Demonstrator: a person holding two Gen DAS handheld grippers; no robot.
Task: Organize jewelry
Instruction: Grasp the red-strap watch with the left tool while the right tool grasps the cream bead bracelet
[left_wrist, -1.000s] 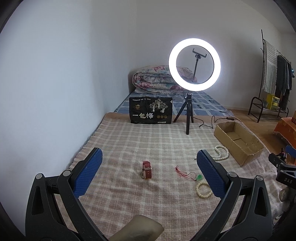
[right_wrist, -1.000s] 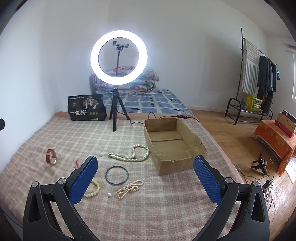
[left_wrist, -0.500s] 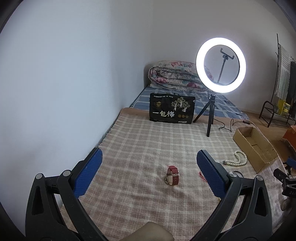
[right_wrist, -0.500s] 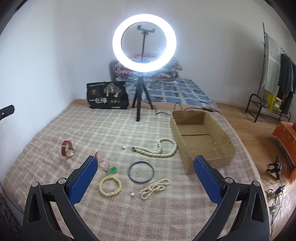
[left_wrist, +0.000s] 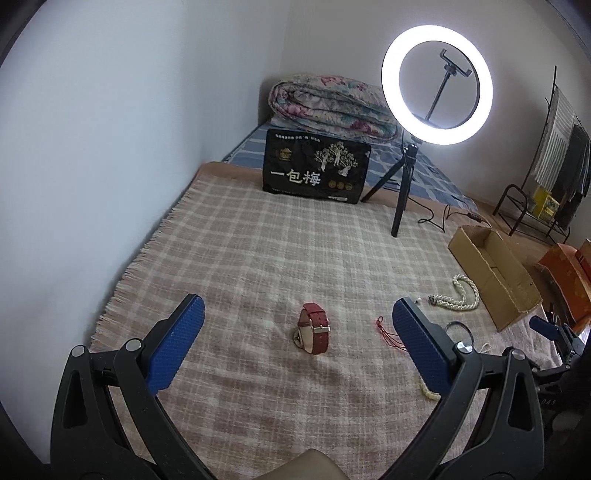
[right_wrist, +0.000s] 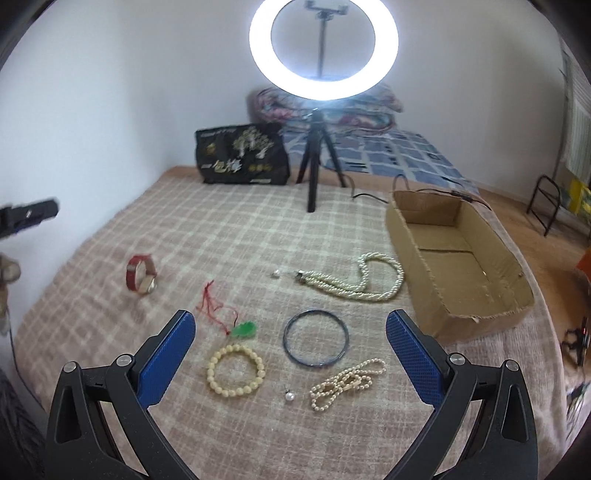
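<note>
On the checked blanket (left_wrist: 280, 254) that covers the bed, the jewelry lies scattered with bare cloth between most pieces. Left gripper (left_wrist: 298, 338) hovers with its fingers spread wide and nothing between them but the red watch (left_wrist: 314, 328), which stands on its edge on the blanket, clear of both pads. Open blanket runs ahead of it up to the black bag (left_wrist: 316, 171) and the ring light (left_wrist: 437, 81) on its tripod; the white wall (left_wrist: 110, 147) closes off the blanket's fringed left edge.

Right gripper (right_wrist: 290, 354) also has its fingers wide apart and empty. Between them lie a bead bracelet (right_wrist: 236, 370), a dark bangle (right_wrist: 316, 343), a loose pearl (right_wrist: 290, 396) and a small pearl strand (right_wrist: 345, 382). The green pendant (right_wrist: 244, 329) on its red cord sits just beyond the bracelet. Farther out a twisted pearl necklace (right_wrist: 364, 278) lies near the cardboard box (right_wrist: 417, 266), which sits open-topped along the blanket's right side.

From the left wrist camera the right finger hides most of the bracelet and bangle. The right wrist view is blurred, so the bag's print is unreadable, and the top of the ring light is cut off.
</note>
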